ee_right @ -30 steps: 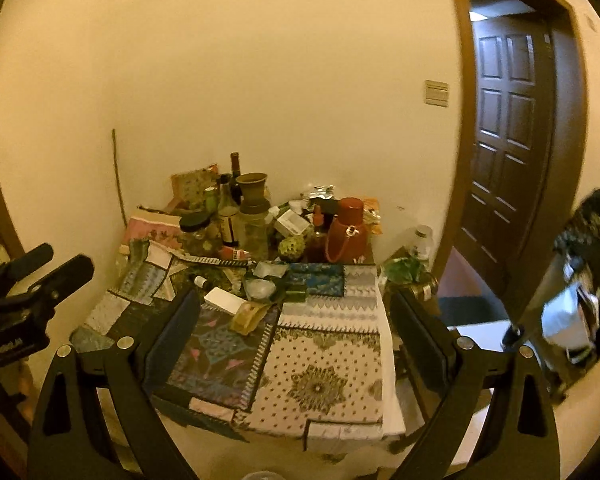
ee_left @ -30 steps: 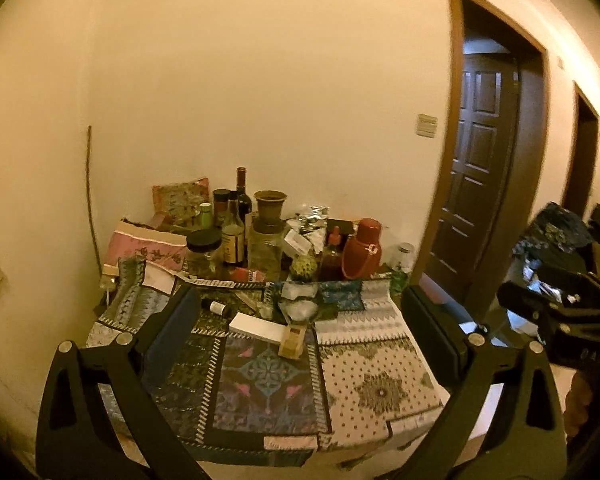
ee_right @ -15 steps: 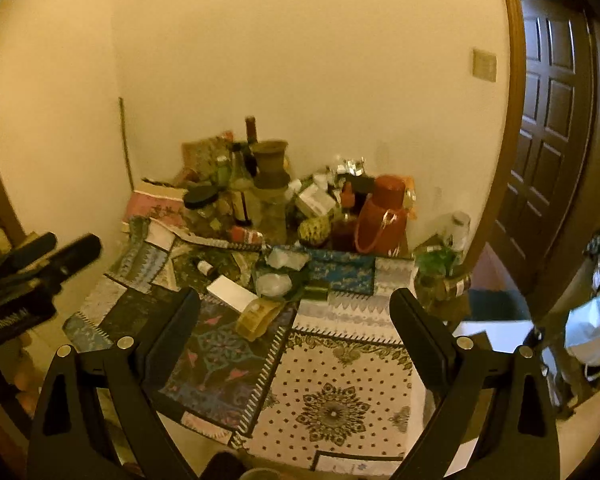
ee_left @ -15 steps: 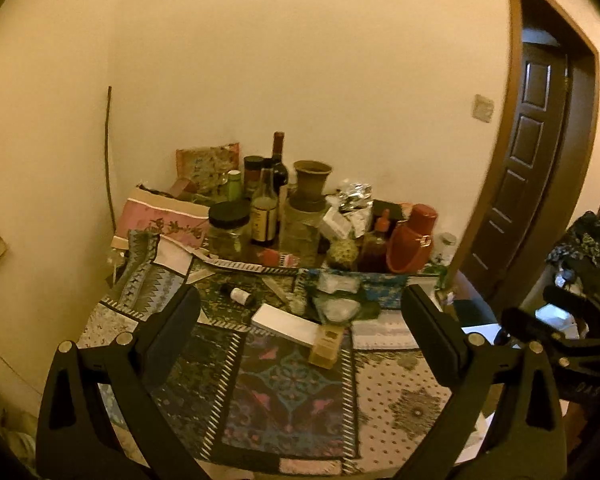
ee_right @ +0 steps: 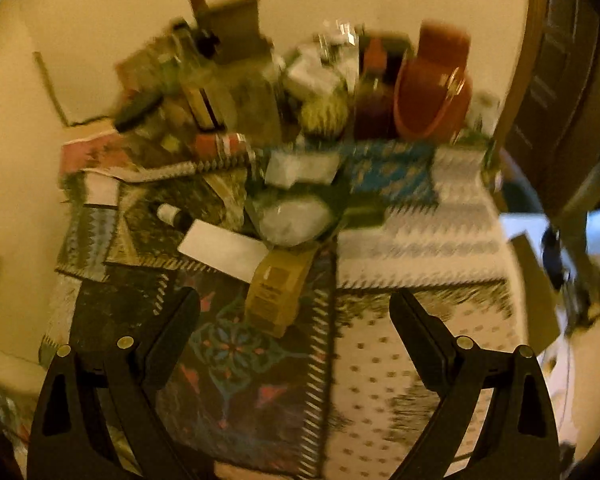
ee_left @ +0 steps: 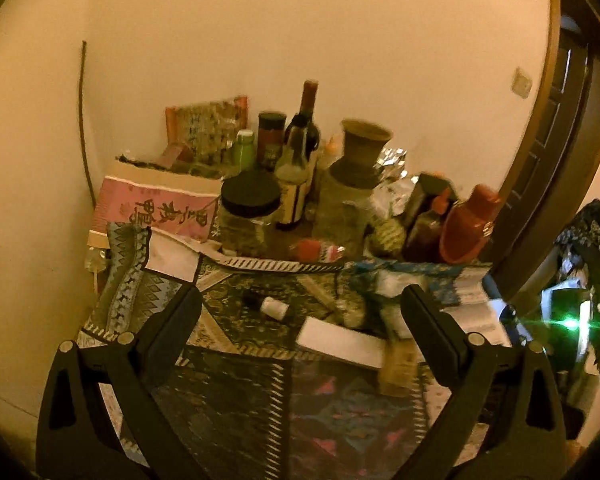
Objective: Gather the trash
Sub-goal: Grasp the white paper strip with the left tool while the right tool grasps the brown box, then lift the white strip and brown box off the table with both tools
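Closer to the cluttered table than a second ago, right view blurry from moving in. Both grippers, left gripper and right gripper, wide open, holding nothing. Trash untouched mid-table: yellow box, white box, crumpled plastic. Probably lining up the first grab.

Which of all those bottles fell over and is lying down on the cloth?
The tiny dark bottle with the white cap lies flat on the patterned cloth, in front; the wine bottle and others stand upright by the wall.
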